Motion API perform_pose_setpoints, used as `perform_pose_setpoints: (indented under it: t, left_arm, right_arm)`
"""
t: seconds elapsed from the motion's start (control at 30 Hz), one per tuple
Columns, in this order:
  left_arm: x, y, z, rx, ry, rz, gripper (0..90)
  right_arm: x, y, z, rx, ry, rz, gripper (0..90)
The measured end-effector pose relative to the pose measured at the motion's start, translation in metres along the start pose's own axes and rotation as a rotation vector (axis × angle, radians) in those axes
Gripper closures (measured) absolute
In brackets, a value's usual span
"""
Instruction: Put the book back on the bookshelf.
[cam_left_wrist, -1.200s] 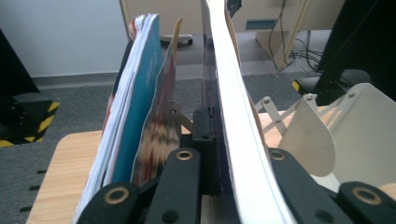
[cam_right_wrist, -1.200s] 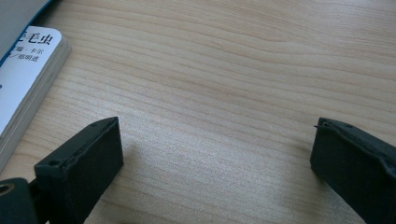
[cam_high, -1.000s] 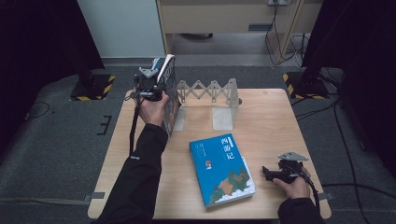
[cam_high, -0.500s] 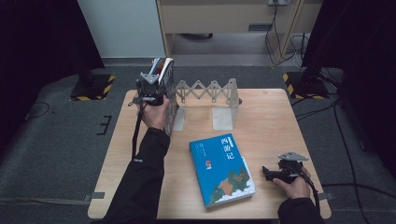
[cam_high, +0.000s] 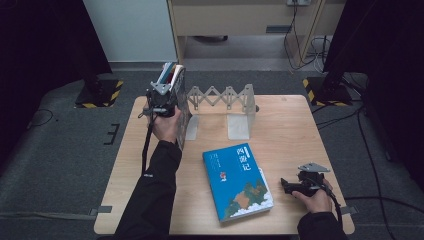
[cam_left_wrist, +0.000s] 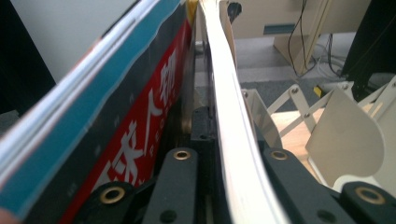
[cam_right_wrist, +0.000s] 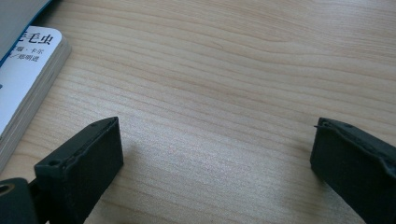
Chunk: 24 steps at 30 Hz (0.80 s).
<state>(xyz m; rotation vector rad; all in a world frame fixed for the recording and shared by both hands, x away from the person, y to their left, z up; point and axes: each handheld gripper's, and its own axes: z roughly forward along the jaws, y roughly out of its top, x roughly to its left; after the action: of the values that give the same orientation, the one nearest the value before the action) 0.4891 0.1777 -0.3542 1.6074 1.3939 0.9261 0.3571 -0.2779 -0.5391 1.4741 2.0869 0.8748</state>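
Left gripper (cam_high: 165, 97) at the far-left corner of the table (cam_high: 300, 125), raised in the person's left hand: its jaws sit tight against the two faces of a thin white book (cam_left_wrist: 229, 93) and hold it, though they have just eased open a trace with the book between them. Compared with a second ago, the book has gone from a slant above the corner to nearly upright in the leftmost bay of the expanding metal rack (cam_high: 225, 97) — read as the end of the placing step, with release about to follow. The white book is slim, with a pale, slightly bowed edge running away from the camera in the left gripper view; it stands on end, just beside a red-and-teal book (cam_left_wrist: 140, 116) with white lettering on its cover, a narrow gap showing between the two. Whether its lower edge already rests on the rack's base cannot be told. Right gripper (cam_high: 287, 184) low at the near-right of the table, jaws spread wide over bare wood and holding nothing — it has kept its place. A blue book (cam_high: 237, 182) lies flat near the table's middle, just to the left of that gripper and apart from it, probably the next to be shelved.
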Motion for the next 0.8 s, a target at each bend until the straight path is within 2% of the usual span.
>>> perform_pose_setpoints:
  t: [0.17,0.33,0.6,0.73,0.8]
  left_arm:
    - [0.005,-0.002,-0.003,0.01,-0.01,-0.005,75.7]
    - [0.007,-0.003,-0.007,0.007,-0.023,-0.006,67.0]
    - [0.006,0.002,-0.029,-0.048,-0.052,0.026,59.0]
    - [0.009,0.008,-0.042,-0.075,-0.086,0.013,56.8]
    - [0.01,0.011,-0.048,-0.085,-0.088,0.01,54.6]
  right_arm:
    - [0.0,0.0,0.0,0.0,0.0,0.0,2.8]
    - [0.0,0.0,0.0,0.001,0.0,0.001,2.8]
    - [0.0,0.0,0.0,0.001,0.001,0.001,2.8]
    - [0.0,0.0,0.0,0.001,0.001,0.001,2.8]
    - [0.0,0.0,0.0,0.001,0.001,0.001,2.8]
